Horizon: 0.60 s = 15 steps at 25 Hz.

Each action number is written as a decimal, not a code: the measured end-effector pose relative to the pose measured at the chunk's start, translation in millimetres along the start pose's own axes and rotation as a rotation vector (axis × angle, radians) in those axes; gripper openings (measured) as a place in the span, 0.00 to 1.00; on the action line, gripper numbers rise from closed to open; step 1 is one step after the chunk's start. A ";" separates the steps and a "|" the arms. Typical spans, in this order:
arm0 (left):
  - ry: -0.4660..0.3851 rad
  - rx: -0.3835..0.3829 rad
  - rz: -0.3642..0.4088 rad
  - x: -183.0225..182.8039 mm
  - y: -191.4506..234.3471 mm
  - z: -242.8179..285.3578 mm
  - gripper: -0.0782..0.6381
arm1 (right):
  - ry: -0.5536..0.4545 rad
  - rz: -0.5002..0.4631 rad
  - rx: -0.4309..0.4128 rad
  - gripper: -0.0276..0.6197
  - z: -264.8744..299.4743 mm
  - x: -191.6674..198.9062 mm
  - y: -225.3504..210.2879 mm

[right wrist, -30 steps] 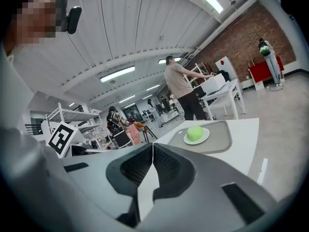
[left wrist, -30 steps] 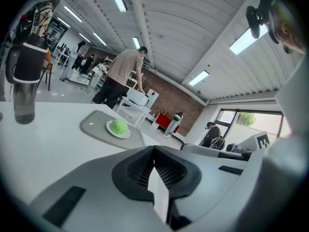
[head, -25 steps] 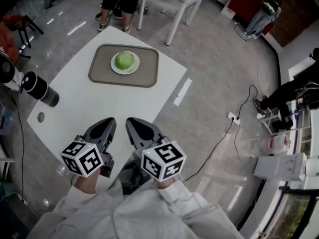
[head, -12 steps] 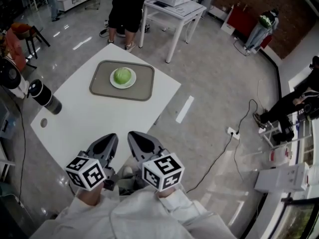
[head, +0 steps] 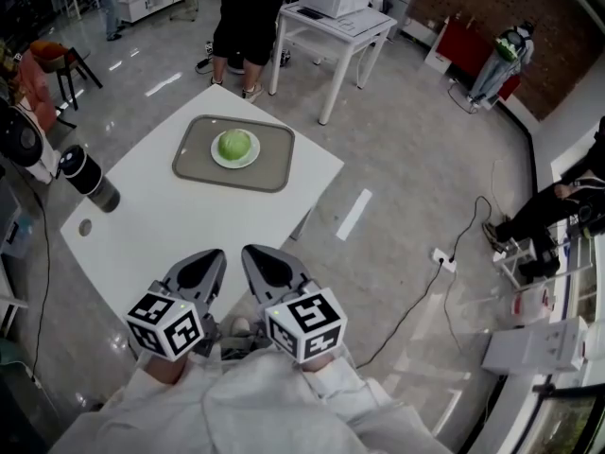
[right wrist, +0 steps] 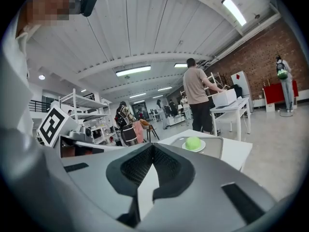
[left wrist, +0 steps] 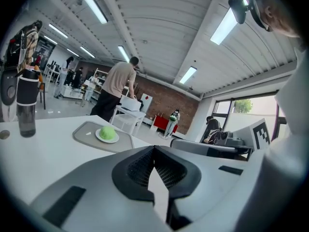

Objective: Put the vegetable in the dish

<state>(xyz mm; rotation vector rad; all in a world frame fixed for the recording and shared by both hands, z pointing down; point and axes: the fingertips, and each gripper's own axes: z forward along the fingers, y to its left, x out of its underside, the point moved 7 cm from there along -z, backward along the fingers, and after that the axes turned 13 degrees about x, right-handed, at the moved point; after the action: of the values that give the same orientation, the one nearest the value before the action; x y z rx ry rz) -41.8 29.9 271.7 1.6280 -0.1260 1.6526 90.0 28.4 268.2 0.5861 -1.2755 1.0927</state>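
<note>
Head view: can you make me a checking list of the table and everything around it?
Surface: white table, mostly bare.
Job's things: green vegetable sits on the white dish, on a grey tray at the far side.
Clutter: dark bottle upright at the left edge.
Grippers: left hand-held gripper and right hand-held gripper, both shut and empty, at the near edge.
Cables: one cable on the floor to a power strip, right of the table.
Surroundings: a person stands by a white side table beyond.

The vegetable (head: 234, 144) is green, the dish (head: 249, 159) white, the tray (head: 276, 165) grey, the table (head: 189, 227) white.
</note>
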 end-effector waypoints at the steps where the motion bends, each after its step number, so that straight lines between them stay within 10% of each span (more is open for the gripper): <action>1: 0.000 0.002 -0.004 -0.6 0.5 0.4 0.12 | -0.004 -0.003 0.003 0.07 0.1 -1.7 0.2; 15: 0.014 0.021 0.009 -6.6 3.9 7.5 0.12 | 0.002 -0.024 -0.009 0.07 8.1 -6.1 1.0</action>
<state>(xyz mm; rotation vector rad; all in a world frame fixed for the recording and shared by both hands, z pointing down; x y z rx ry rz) -39.0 19.9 269.0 1.6336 -0.1089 1.6773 85.9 20.0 264.2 0.5916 -1.2680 1.0667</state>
